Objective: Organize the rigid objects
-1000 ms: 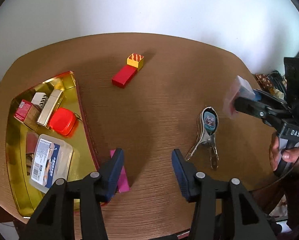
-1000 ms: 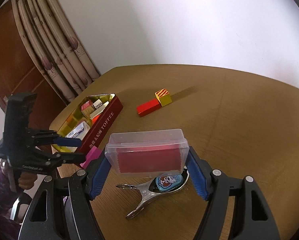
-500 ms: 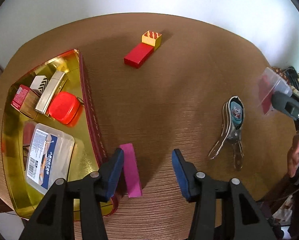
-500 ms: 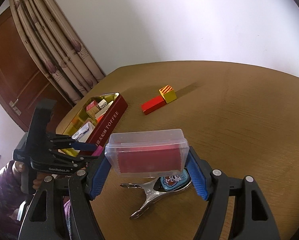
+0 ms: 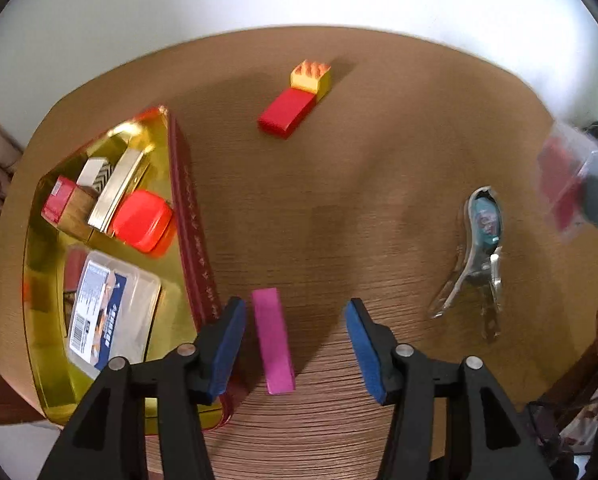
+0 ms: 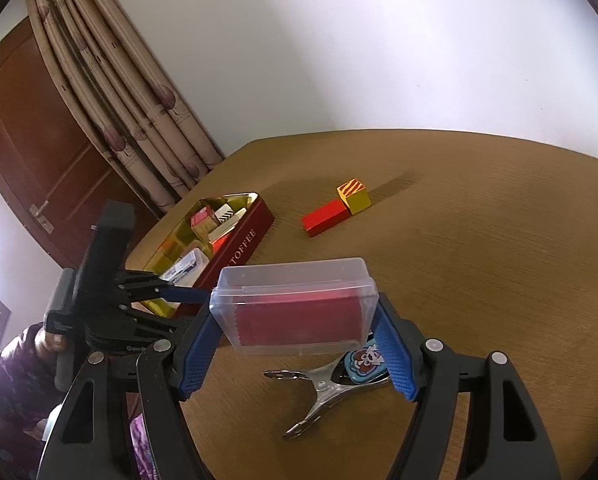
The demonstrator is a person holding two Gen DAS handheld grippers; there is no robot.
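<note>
The right gripper (image 6: 297, 334) pinches a clear plastic case with a red insert (image 6: 295, 306) by its two short ends, lifted above the round brown wooden table (image 6: 479, 240). Just under it lies a shiny metal spring clip with a blue cartoon badge (image 6: 339, 376). The left gripper (image 5: 295, 344) is spread wide and holds nothing; a flat magenta block (image 5: 273, 346) lies on the table between its blue pads, nearer the left one, which overlaps the red side wall of the gold-lined toffee tin (image 5: 191, 216). The tin already holds a second clear case with a printed label (image 5: 107, 308), a rounded red box (image 5: 143, 220), a cream bar and small blocks. Farther off, a red rectangular block (image 5: 285, 114) touches a yellow cube with orange stripes (image 5: 311, 76). The likely risks: the smooth case could slip or pivot between the pads if carried fast, and the left pad could catch the tin wall and shove the tin when it closes on the magenta block. Open table stretches between the tin and the clip, giving a free path; the tin's free floor is tight, and both the tin and the clip lie near the table's edge.
</note>
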